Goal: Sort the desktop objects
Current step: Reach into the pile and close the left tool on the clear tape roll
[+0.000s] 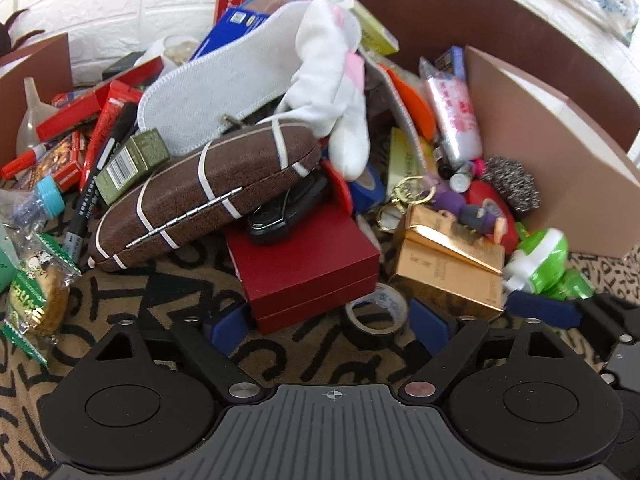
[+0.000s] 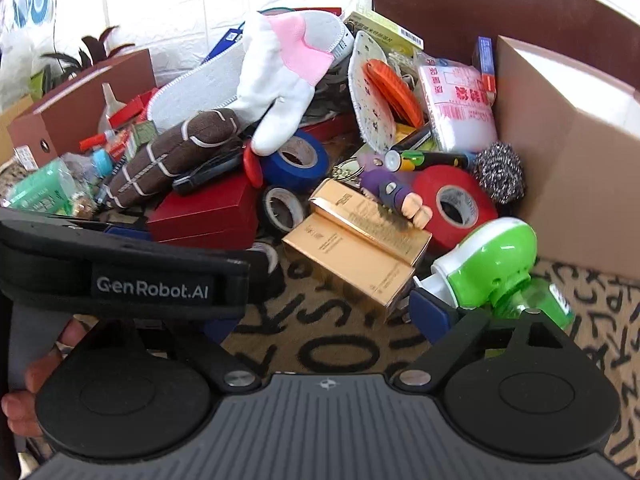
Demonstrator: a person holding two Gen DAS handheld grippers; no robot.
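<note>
- Both sets of fingers are spread wide with nothing pinched: the left gripper (image 1: 332,320) has its blue pads low over the cloth, with the near corner of the red box (image 1: 308,264) and a black tape roll (image 1: 376,316) sitting between them untouched.
- Right gripper (image 2: 324,312) is just as wide, its right pad right beside the green-and-white plug-in thing (image 2: 496,260), gold boxes (image 2: 360,248) just ahead. Can't tell if the pad touches.
- Surface is a tan cloth (image 2: 340,344) with big black scribbled letters, basically buried under a junk pile.
- Brown glasses case (image 1: 208,196) leans on top of the red box, with a white glove (image 1: 336,92) and a grey insole (image 1: 224,96) stacked behind.
- Blue tape (image 2: 296,160) and red tape (image 2: 456,204) sit mid-pile; a steel scourer (image 2: 500,176) hugs the cardboard box (image 2: 572,168) at the right edge.
- Another brown box (image 2: 80,108) at the left edge; white brick-pattern wall (image 1: 120,0) behind.
</note>
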